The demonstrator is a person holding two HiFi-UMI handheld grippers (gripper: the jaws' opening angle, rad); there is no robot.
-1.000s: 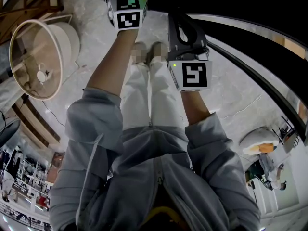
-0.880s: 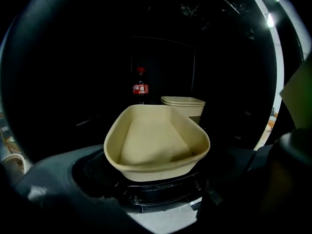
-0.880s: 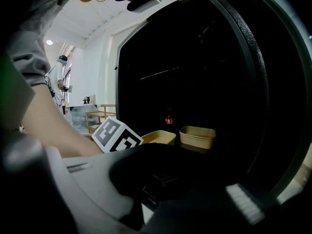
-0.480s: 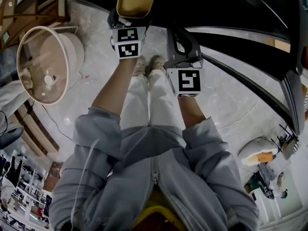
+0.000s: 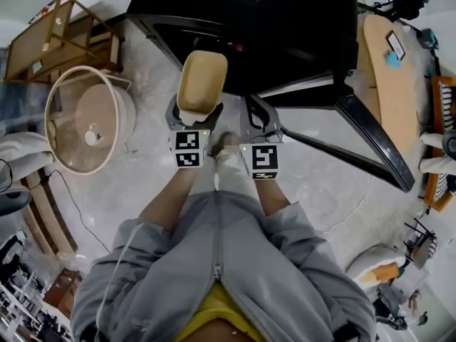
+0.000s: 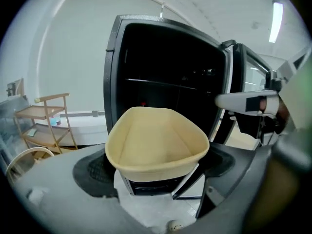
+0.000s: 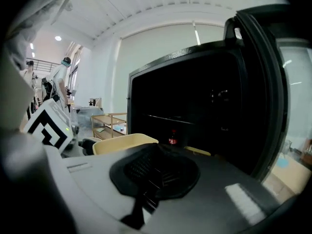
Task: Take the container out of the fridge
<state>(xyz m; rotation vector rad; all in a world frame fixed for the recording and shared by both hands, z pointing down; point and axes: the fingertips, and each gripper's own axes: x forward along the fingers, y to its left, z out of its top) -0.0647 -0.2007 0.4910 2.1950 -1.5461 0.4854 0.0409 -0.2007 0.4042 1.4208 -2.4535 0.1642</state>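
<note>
A cream, tub-shaped container (image 5: 201,80) is held in front of the open black fridge (image 5: 271,27). My left gripper (image 5: 194,114) is shut on its near end. In the left gripper view the empty container (image 6: 156,140) sits between the two black pads (image 6: 92,167), which press on its sides. My right gripper (image 5: 258,118) hangs just right of it, shut and empty. In the right gripper view its pads (image 7: 156,172) meet, with the container's rim (image 7: 124,143) to the left. The fridge interior (image 7: 195,91) is dark.
The fridge door (image 5: 370,127) stands open to the right. A red-capped bottle (image 7: 172,139) stands inside the fridge. On the left are a round beige tub (image 5: 85,120) and a wooden rack (image 5: 64,41). A wooden table (image 5: 388,70) is at the far right.
The container has come fully into the head view, held in my left gripper. Both grippers sit lower and closer together in the view, and the fridge fills the top.
</note>
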